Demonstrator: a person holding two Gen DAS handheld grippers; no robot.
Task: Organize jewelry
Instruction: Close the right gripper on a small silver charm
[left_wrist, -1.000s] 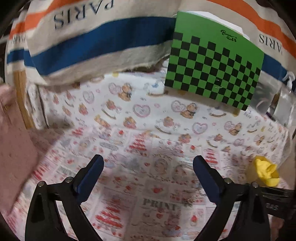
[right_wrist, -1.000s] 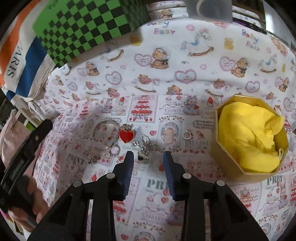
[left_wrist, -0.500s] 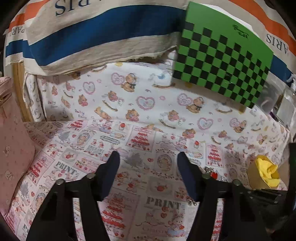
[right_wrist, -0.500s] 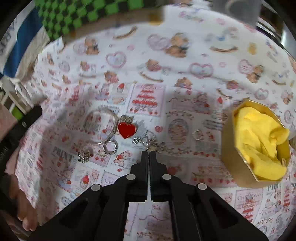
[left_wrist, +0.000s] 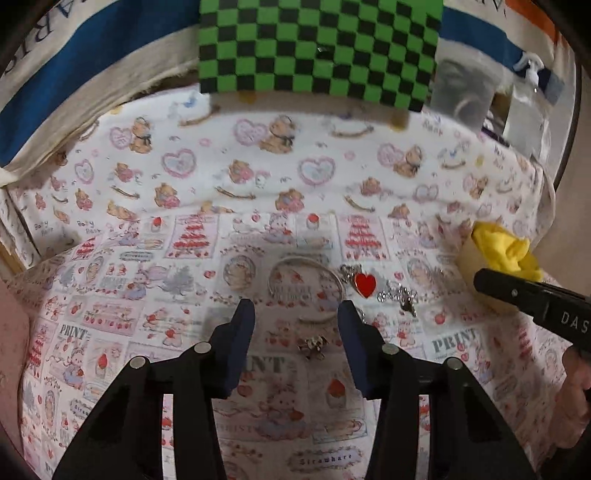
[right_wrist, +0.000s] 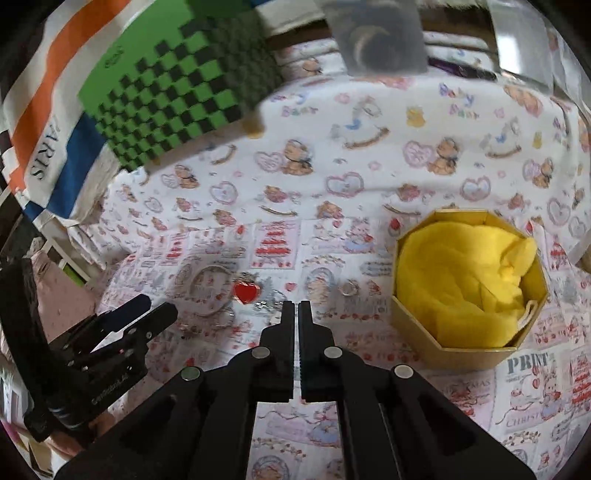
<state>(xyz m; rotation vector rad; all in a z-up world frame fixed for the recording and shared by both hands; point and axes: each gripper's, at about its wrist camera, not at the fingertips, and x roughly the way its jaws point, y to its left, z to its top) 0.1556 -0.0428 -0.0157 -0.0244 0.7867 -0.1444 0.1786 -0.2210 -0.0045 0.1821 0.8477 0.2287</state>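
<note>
Jewelry is seen scattered on a printed cloth (left_wrist: 155, 206), where a bangle (left_wrist: 306, 284), a red heart charm (left_wrist: 365, 284) and a silver chain (left_wrist: 400, 297) lie side by side. A small silver piece (left_wrist: 313, 344) is framed between the blue pads (left_wrist: 240, 343) of the left gripper (left_wrist: 297, 341), whose jaws have just been closing and are not pressed on anything; whether they are lowered to the cloth cannot be told. The right gripper (right_wrist: 296, 306) is clenched, its tips placed at the near end of the chain (right_wrist: 271, 301); whether a link is pinched cannot be told. A ring (right_wrist: 349, 287) is seen between the chain and an octagonal box (right_wrist: 413, 325), which is lined with yellow fabric (right_wrist: 461, 280). A green checkered board (left_wrist: 317, 48) is propped at the back.
</note>
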